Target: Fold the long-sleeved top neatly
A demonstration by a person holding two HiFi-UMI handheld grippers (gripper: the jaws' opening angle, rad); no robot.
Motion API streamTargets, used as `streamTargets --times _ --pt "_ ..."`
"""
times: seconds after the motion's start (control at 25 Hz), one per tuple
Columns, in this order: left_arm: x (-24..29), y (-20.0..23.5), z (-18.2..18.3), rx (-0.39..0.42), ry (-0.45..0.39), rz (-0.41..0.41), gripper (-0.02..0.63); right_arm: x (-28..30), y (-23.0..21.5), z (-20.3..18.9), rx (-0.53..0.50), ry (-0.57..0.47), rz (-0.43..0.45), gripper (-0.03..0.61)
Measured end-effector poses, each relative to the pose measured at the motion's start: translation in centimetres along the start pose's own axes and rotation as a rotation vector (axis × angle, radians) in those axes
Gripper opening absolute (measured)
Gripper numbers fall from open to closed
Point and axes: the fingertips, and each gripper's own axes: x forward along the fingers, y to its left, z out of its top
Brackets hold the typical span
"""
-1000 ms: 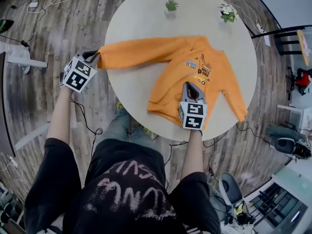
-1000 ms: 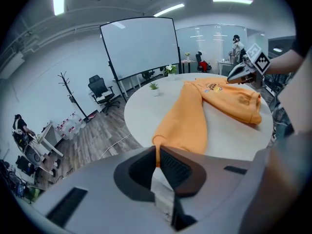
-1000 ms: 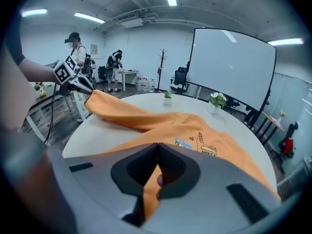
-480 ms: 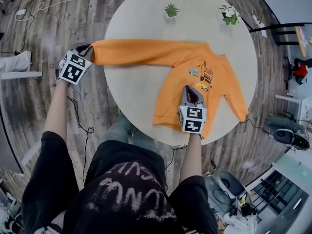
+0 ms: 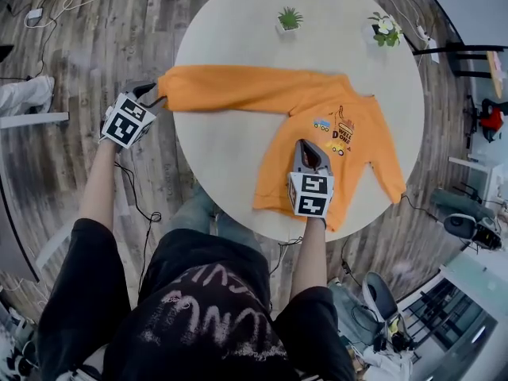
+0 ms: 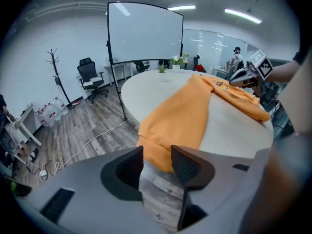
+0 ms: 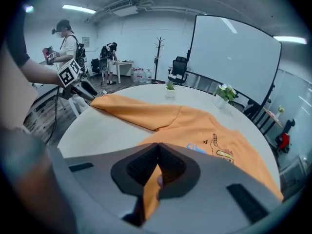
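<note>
The orange long-sleeved top (image 5: 317,113) lies face up on the round white table (image 5: 230,149). One sleeve (image 5: 230,90) is stretched out leftward, and its cuff (image 6: 158,147) droops over the table's edge. My left gripper (image 5: 151,98) hangs just off that edge. Its jaws have just been opening; the left gripper (image 6: 157,156) is open with the cuff ahead of the pads, not pressed. My right gripper (image 5: 309,151) rests on the top's lower front, shut on a pinch of orange cloth (image 7: 150,194). The other sleeve (image 5: 389,177) runs down the right side.
Two small potted plants (image 5: 290,18) (image 5: 386,30) stand at the table's far side. Cables (image 5: 135,205) trail over the wooden floor at the left. A whiteboard (image 6: 144,33) and an office chair (image 6: 90,77) stand beyond the table. People (image 7: 66,43) are at the room's far side.
The left gripper pulled the sleeve out straight to the left, then opened and let the cuff go, and it sank off the table's edge. The right gripper stays shut on the cloth.
</note>
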Motion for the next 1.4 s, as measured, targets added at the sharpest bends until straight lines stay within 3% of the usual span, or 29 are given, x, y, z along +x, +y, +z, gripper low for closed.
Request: streamTargets --times 0.08,0.16,0.24,0.28,0.48,0.64,0.76,0.88,1.0,1.12,1.4 --pt "1.0 -0.9 -0.4 -0.009 0.009 -0.033 0.174 0.2 0.2 0.0 -0.004 0.006 0.002 0.006" --pt "1.6 -1.3 -0.4 -0.028 0.007 -0.057 0.118 0.4 0.1 0.1 -0.004 0.006 -0.001 0.006" --pt "1.7 -1.2 -0.3 -0.031 -0.004 -0.054 0.020 0.5 0.0 0.0 -0.002 0.007 -0.003 0.006" --pt "1.7 -0.9 -0.3 -0.023 -0.010 -0.038 0.011 0.5 0.1 -0.1 -0.003 0.011 -0.003 0.006" --pt "0.4 2.4 1.0 -0.028 -0.053 0.059 0.009 0.6 0.4 -0.3 0.000 0.022 0.001 0.006" --pt "0.9 2.2 0.6 -0.033 -0.023 -0.002 0.017 0.8 0.6 -0.9 0.003 0.032 0.005 0.006" --pt "1.8 0.1 -0.7 -0.030 0.010 -0.090 0.148 0.7 0.5 -1.4 0.013 0.040 0.000 0.006" --pt "2.4 -0.6 -0.9 -0.034 0.003 -0.122 0.134 0.5 0.5 -1.5 0.018 0.044 -0.007 0.006" --pt "2.7 -1.2 -0.5 -0.017 -0.008 -0.141 0.009 0.4 0.6 -1.6 0.020 0.048 -0.012 0.006" --pt "3.0 -0.7 0.2 0.047 -0.008 -0.090 0.009 0.3 0.4 -1.9 0.023 0.051 -0.017 0.006" --pt "2.6 3.5 1.6 0.024 -0.039 0.038 0.009 -0.3 0.1 -2.7 0.033 0.060 -0.025 0.006"
